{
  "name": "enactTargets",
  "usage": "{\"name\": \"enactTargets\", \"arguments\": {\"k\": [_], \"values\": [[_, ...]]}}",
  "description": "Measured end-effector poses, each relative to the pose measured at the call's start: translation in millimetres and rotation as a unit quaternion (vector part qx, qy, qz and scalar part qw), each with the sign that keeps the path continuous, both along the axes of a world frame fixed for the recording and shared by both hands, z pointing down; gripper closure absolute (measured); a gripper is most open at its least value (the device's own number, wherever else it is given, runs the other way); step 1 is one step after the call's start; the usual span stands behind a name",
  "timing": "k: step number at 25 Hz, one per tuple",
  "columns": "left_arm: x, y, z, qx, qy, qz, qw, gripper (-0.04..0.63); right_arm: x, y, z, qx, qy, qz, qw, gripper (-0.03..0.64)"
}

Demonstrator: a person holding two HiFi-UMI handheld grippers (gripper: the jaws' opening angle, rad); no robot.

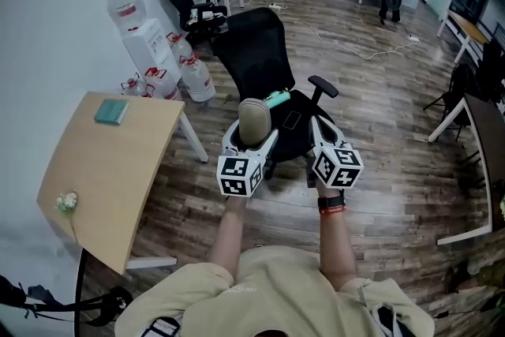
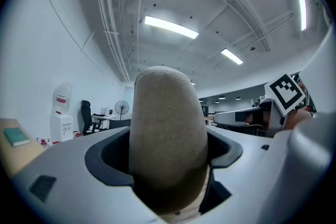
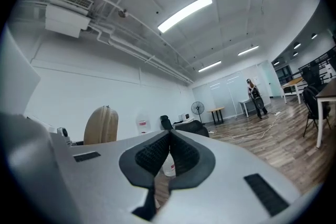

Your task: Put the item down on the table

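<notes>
Now my left claw (image 1: 253, 132) clamped on tan rounded item (image 1: 254, 116), upright above black chair (image 1: 256, 51); right claw (image 3: 169, 139) pressed together, empty; tabletop (image 1: 118, 170) off left.

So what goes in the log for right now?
left gripper: shut on tan item | right gripper: shut, empty | table: item not on it yet

Right tool (image 3: 169, 140) has jaws pressed together.
</notes>
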State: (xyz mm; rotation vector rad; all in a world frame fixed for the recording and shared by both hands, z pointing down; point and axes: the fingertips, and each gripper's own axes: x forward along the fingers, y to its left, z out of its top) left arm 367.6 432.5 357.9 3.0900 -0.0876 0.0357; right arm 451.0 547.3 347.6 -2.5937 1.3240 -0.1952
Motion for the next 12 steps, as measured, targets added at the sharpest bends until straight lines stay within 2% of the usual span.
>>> {"name": "enactTargets", "arguments": {"k": [6,12], "values": [[-68,-85,6,0.001,-0.001,-0.062,0.9981,0.215,-61,-100,5,-0.001,0.0,-0.068,0.998,0.601],[-141,-159,9,-0.004,0.003,-0.144,0.9896,0.215,-118,-186,6,-0.009,0.006,-0.147,0.989,0.601]]}}
